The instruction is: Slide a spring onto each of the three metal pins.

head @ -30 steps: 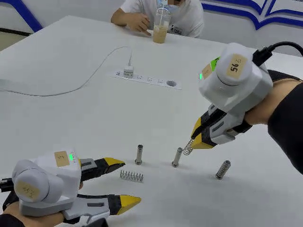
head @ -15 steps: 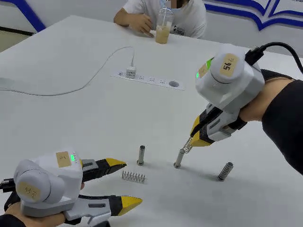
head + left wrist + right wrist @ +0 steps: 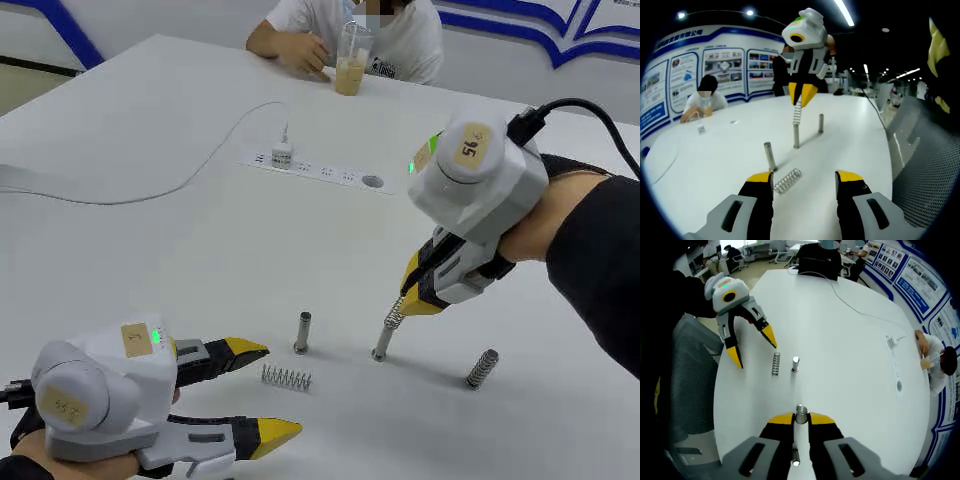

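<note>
My right gripper [image 3: 413, 303] is shut on a small spring [image 3: 395, 318], whose lower end meets the top of the middle metal pin [image 3: 381, 346]. The left gripper view shows that spring [image 3: 798, 113] standing above the pin [image 3: 796, 136]. The left pin [image 3: 302, 332] stands bare, and a loose spring [image 3: 286, 377] lies on the table just in front of it. The right pin [image 3: 482, 368] has a spring around it. My left gripper [image 3: 266, 391] rests open near the loose spring [image 3: 788, 180]. From the right gripper [image 3: 801, 419] I see the held spring [image 3: 801, 413] between the jaws.
A white power strip [image 3: 320, 170] with a plugged cable lies at mid-table. A person sits at the far edge beside a plastic cup [image 3: 350, 60] of drink. A mesh chair [image 3: 920, 165] stands by the table's edge. The tabletop [image 3: 180, 260] is plain white.
The right gripper has brought its spring slightly down and in line with the middle pin's top. The left gripper has stayed put; the head camera has shifted a little.
</note>
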Action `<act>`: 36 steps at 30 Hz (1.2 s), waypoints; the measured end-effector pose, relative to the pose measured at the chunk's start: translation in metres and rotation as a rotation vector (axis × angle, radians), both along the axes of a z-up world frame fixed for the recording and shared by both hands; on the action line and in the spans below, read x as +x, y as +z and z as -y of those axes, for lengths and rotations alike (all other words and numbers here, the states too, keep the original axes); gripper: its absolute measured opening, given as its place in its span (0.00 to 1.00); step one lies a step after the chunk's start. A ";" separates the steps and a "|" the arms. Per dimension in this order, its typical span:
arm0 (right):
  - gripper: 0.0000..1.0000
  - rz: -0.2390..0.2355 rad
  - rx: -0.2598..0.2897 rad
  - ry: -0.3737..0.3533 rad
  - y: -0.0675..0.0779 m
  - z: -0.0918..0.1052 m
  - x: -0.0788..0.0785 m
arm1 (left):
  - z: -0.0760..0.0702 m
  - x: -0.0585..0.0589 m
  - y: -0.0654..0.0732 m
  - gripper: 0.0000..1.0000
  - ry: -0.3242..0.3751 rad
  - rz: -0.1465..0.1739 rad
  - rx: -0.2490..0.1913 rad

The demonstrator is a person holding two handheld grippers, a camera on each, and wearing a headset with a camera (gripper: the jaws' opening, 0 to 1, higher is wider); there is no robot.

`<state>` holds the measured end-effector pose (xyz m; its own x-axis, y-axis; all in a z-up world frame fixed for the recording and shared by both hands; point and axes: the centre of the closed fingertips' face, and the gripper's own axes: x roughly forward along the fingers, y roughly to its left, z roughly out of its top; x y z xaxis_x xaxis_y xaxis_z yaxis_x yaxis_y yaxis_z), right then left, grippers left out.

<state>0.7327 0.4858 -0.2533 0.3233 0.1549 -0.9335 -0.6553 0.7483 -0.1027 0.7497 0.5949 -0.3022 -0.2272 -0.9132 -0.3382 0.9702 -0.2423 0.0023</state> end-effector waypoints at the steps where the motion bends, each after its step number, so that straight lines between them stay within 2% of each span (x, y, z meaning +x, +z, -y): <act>1: 0.12 -0.001 0.001 0.000 -0.001 0.000 0.000 | 0.000 0.000 0.000 0.51 0.001 0.000 0.000; 15: 0.12 -0.061 0.008 -0.002 -0.015 0.003 0.005 | 0.001 0.000 -0.001 0.50 0.004 -0.003 0.002; 21: 0.12 -0.091 0.006 -0.003 -0.026 0.004 0.005 | 0.001 0.001 -0.001 0.50 0.007 -0.004 0.002; 36: 0.12 -0.126 0.001 -0.019 -0.049 0.005 0.005 | 0.003 0.001 -0.003 0.50 0.008 -0.009 0.004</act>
